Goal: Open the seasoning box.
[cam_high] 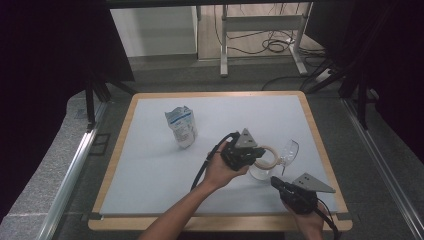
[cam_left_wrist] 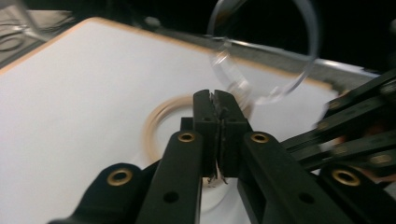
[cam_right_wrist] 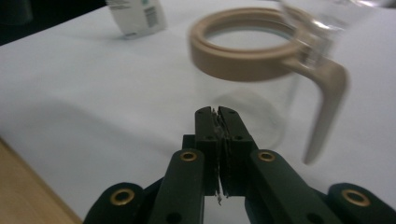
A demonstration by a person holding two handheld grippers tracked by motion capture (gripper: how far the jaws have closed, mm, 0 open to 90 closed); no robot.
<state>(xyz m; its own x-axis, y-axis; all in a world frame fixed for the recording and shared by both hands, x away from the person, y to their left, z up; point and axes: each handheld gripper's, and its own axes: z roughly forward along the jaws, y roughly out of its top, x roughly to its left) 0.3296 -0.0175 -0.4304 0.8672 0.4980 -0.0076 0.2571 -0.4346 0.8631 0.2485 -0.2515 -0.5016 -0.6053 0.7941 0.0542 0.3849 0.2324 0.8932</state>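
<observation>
1. Tabletop (cam_high: 150, 165) with a pale surface and a wooden rim is seen from above; two forearms enter from the bottom edge, each hand holding a black two-jaw tool.
2. Left gripper (cam_high: 254, 153) is held over a clear glass pitcher (cam_high: 262, 167) with a tan ring (cam_right_wrist: 243, 51) at its mouth and a tan handle (cam_right_wrist: 324, 107); in the left gripper view its jaws are pressed together with nothing seen between them, just above the blurred ring.
3. Right gripper (cam_high: 276, 182) is held near the front right of the table, just beside the pitcher; in the right gripper view its jaws are pressed together and empty, pointed at the pitcher's glass wall.
4. Wine glass (cam_high: 289, 151) lies tilted just right of the pitcher; whether they touch cannot be told.
5. White pouch (cam_high: 182, 127) with blue markings stands well apart, toward the far left; printed text is seen on it but is too small and blurred to be read.
</observation>
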